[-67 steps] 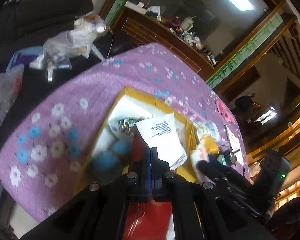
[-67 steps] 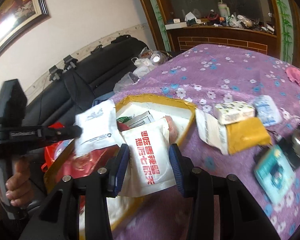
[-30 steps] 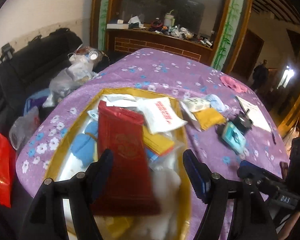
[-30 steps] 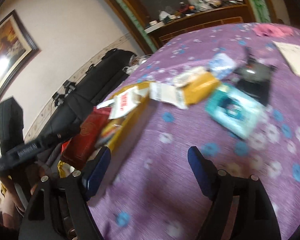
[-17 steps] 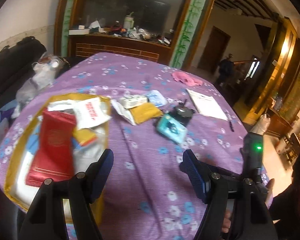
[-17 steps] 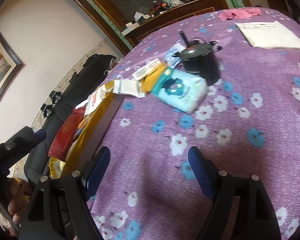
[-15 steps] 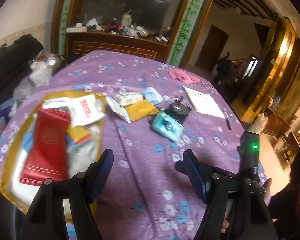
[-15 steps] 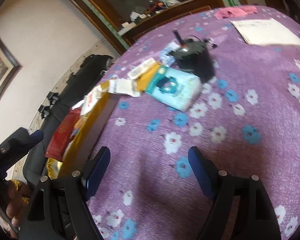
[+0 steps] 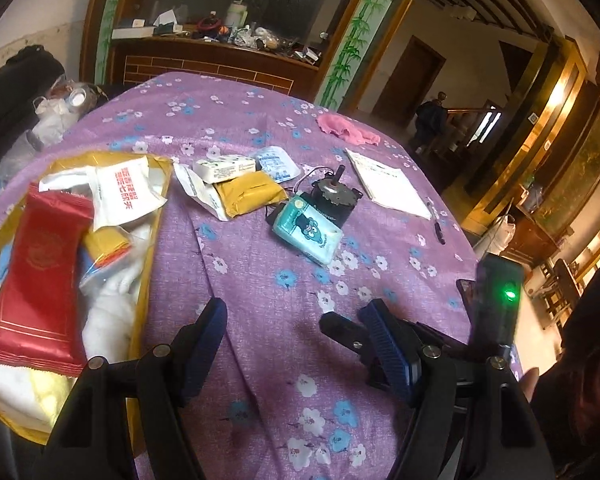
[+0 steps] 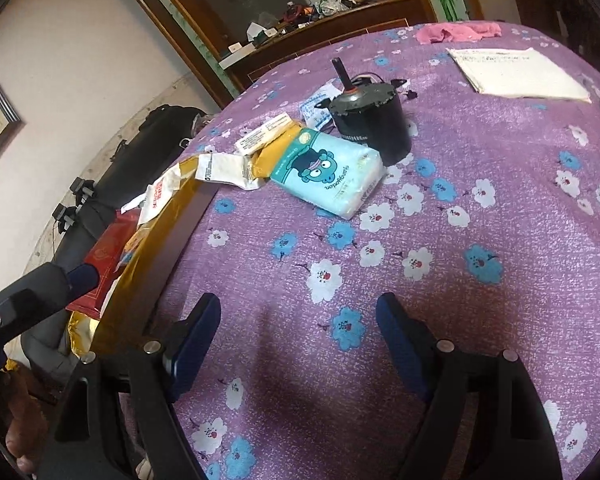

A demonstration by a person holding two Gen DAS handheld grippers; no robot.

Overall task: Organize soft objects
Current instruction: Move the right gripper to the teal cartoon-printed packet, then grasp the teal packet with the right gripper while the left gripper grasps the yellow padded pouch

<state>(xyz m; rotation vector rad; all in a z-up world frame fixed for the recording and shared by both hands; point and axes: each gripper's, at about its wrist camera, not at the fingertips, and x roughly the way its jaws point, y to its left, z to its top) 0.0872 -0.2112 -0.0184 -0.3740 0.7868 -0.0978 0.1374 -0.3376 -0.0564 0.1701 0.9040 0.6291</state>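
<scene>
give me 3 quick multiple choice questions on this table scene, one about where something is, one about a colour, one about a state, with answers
1. Where does the teal tissue pack lie?
A. inside the gold box
B. on the purple cloth, against the black motor
C. on the white notebook

2. What colour is the crumpled cloth at the far side of the table?
A. pink
B. green
C. black

3. How does the right hand-held gripper stand?
A. shut on the tissue pack
B. shut on nothing
C. open, with nothing between its fingers

Answers:
1. B: it rests on the flowered tablecloth beside the black motor, outside the gold box.
2. A: the cloth is plainly pink in both views.
3. C: the blue fingers stand wide apart over bare tablecloth.
</scene>
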